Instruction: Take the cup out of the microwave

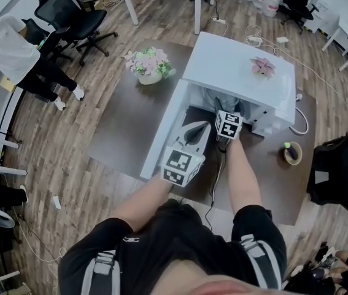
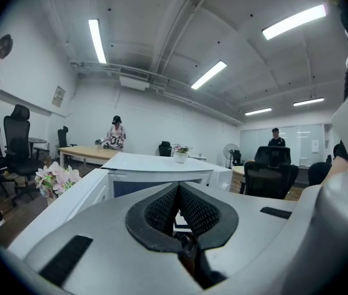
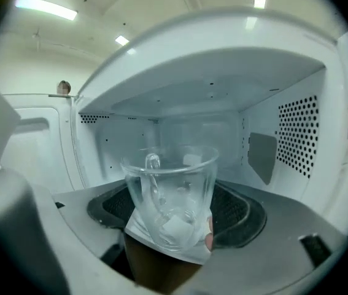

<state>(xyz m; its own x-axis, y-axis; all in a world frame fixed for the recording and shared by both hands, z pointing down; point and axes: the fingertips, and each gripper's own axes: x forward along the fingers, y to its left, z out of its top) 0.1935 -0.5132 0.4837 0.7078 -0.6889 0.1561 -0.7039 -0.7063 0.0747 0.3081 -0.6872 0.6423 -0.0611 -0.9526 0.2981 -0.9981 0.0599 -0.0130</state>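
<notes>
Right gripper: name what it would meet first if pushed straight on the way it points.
The glass cup sits gripped in the fingers of the right gripper. Past it, the microwave's back wall looks first in line, though depth is hard to judge.

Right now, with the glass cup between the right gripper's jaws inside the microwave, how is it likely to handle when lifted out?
The glass cup looks rigid yet breakable: clear, thin walls. Its smooth sides may slip in the right gripper. No liquid shows, so it is probably light.
</notes>
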